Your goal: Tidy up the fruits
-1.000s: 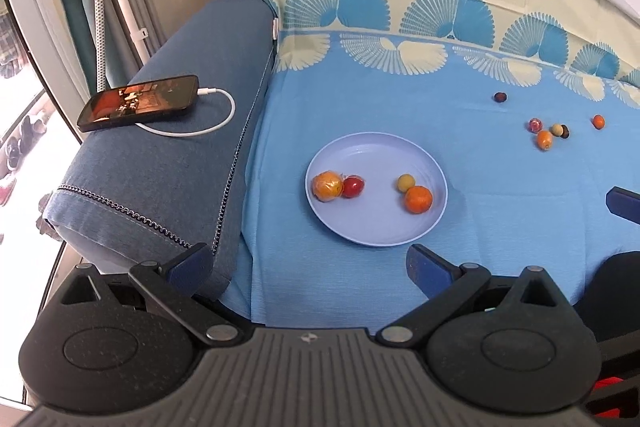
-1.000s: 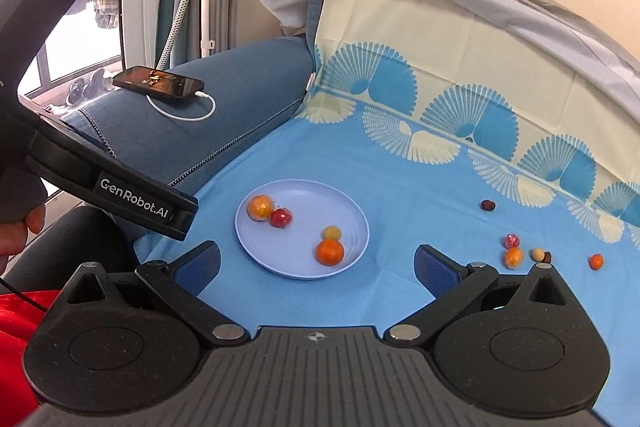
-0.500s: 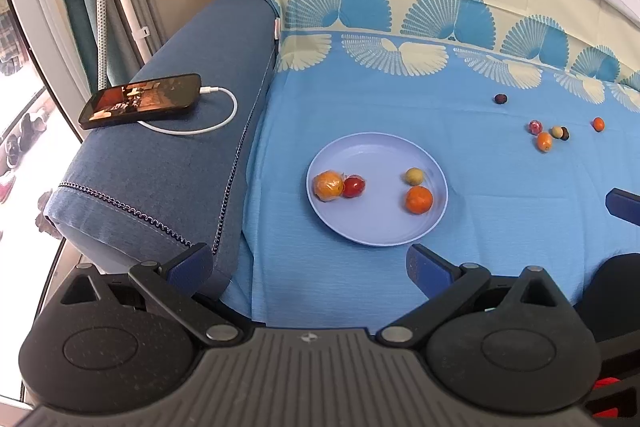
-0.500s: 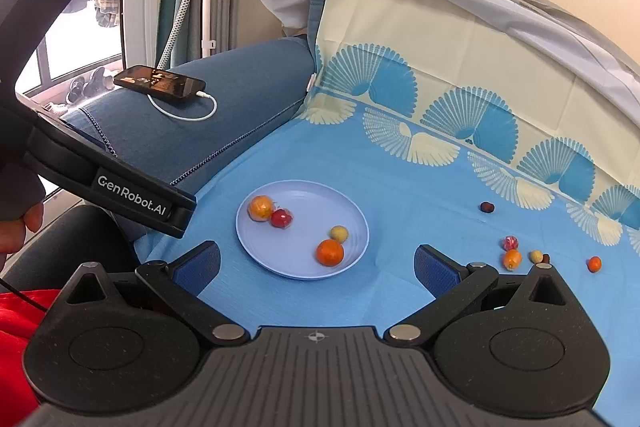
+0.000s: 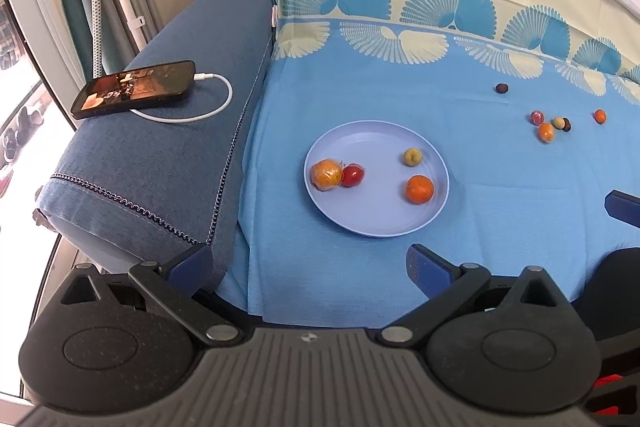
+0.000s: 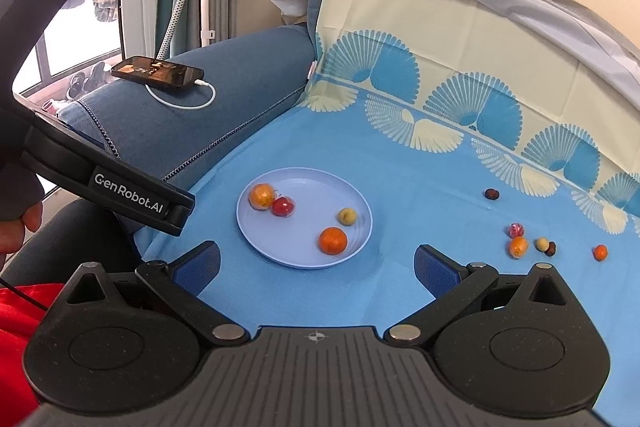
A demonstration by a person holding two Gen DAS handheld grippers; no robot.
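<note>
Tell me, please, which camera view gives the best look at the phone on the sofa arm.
The left wrist view: the phone lies nearer, seen from above, its lit screen and white cable plain. The right wrist view shows it smaller, farther off, at a shallow angle.

L tongs (image 5: 308, 265) & R tongs (image 6: 316, 265) both wide apart, empty.

1. A black phone (image 5: 134, 89) lies screen-up on the denim armrest (image 5: 160, 163), ahead and left of the tongs.
2. A white charging cable (image 5: 208, 103) loops from its end.
3. A blue fan-patterned cloth (image 6: 420, 163) spreads ahead.
</note>
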